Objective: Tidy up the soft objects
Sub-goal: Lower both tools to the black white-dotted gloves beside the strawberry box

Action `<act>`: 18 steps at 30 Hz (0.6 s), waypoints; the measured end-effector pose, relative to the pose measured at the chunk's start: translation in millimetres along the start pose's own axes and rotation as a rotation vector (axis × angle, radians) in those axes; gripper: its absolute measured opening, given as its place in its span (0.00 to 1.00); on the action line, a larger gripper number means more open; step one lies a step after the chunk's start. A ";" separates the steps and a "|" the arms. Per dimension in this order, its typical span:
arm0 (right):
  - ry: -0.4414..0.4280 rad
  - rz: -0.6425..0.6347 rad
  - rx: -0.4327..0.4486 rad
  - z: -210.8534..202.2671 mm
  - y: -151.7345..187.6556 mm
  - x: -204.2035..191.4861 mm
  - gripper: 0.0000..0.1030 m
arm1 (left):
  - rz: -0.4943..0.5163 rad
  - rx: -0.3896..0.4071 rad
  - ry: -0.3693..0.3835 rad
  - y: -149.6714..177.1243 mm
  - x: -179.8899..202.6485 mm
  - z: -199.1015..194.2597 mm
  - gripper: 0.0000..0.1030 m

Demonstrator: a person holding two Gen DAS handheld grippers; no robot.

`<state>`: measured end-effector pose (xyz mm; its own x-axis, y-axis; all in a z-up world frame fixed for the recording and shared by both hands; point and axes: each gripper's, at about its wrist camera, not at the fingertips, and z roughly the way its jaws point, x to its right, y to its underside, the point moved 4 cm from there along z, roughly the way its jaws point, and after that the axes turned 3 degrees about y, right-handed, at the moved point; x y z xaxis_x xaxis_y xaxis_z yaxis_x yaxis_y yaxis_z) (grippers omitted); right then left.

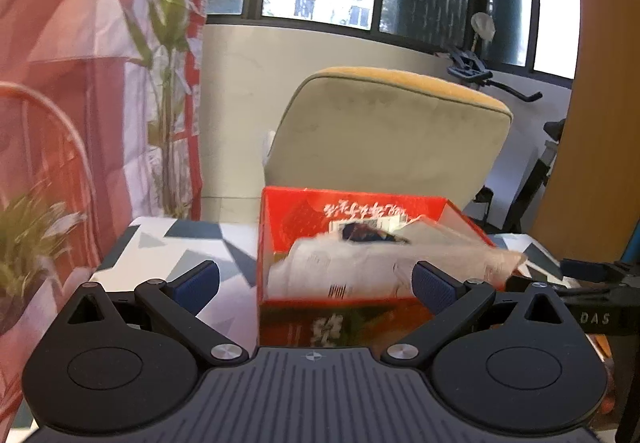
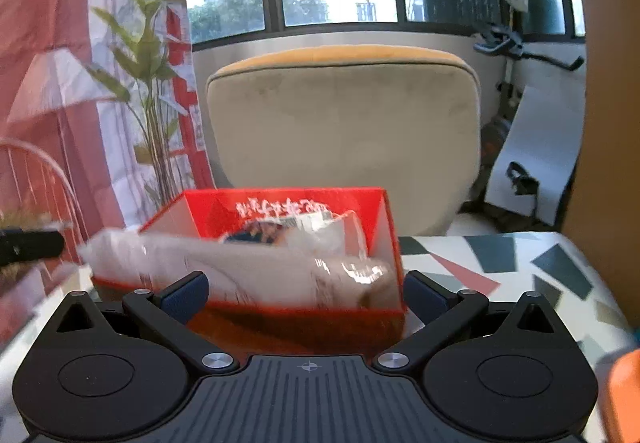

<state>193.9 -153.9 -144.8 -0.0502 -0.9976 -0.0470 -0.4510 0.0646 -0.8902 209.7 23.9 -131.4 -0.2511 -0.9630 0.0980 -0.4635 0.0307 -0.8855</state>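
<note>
An open red box [image 1: 352, 211] with white lettering stands on the patterned table [image 1: 160, 247]; it also shows in the right wrist view [image 2: 288, 203]. A soft clear plastic package [image 1: 360, 263] with white and beige contents lies in the box, sticking out over its rim; it also shows in the right wrist view [image 2: 248, 267]. My left gripper [image 1: 316, 283] is open, its blue pads [image 1: 200, 281] either side of the box's near wall. My right gripper [image 2: 306, 293] is open in front of the box and holds nothing.
A beige chair [image 2: 344, 131] with an orange top edge stands behind the table. A plant [image 2: 148, 83] and red-white curtain [image 1: 60, 43] are to the left. An exercise bike [image 2: 516, 43] stands at the right. An orange object [image 2: 624, 395] sits at the lower right.
</note>
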 end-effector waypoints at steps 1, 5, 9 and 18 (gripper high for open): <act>0.011 -0.016 0.002 -5.1 5.1 -1.5 1.00 | -0.001 -0.003 -0.009 4.2 0.3 -2.9 1.00; 0.009 -0.041 -0.004 -22.7 30.0 -4.0 1.00 | 0.045 -0.018 -0.098 24.2 4.9 -10.5 1.00; -0.013 -0.015 -0.058 -31.6 59.4 -0.3 1.00 | 0.166 -0.093 -0.209 51.3 18.3 -8.2 1.00; -0.060 -0.071 -0.201 -38.4 124.3 -8.4 1.00 | 0.143 -0.226 -0.115 105.5 24.0 -2.1 1.00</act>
<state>104.0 -136.6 -237.7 0.0380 -0.9991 -0.0194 -0.6206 -0.0084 -0.7841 153.0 4.6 -221.5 -0.2355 -0.9682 -0.0841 -0.6111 0.2148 -0.7618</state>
